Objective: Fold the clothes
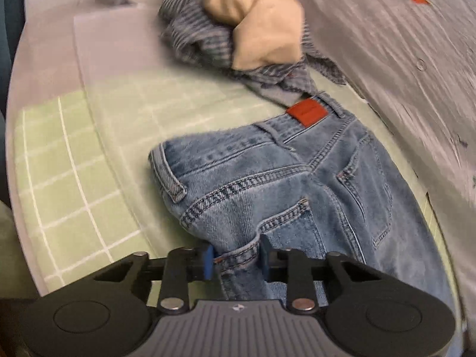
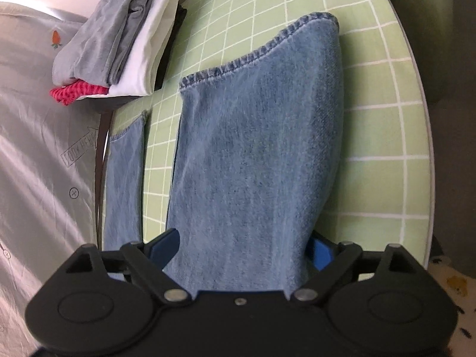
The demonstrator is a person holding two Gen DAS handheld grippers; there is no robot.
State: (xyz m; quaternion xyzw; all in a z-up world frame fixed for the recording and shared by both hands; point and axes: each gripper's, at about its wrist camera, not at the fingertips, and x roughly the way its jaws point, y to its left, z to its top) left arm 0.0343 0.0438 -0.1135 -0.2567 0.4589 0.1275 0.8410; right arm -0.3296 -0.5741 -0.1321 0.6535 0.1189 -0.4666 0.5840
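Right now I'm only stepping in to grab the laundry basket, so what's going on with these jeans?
A person is working on a pair of blue jeans spread on a green checked sheet, a handheld gripper in each hand. The left gripper is pinched on a fold of denim near the back pockets. The right gripper stands wide open around one leg, not clamping it. A stack of folded clothes lies beyond the leg hems, and a crumpled striped and tan pile beyond the waistband.
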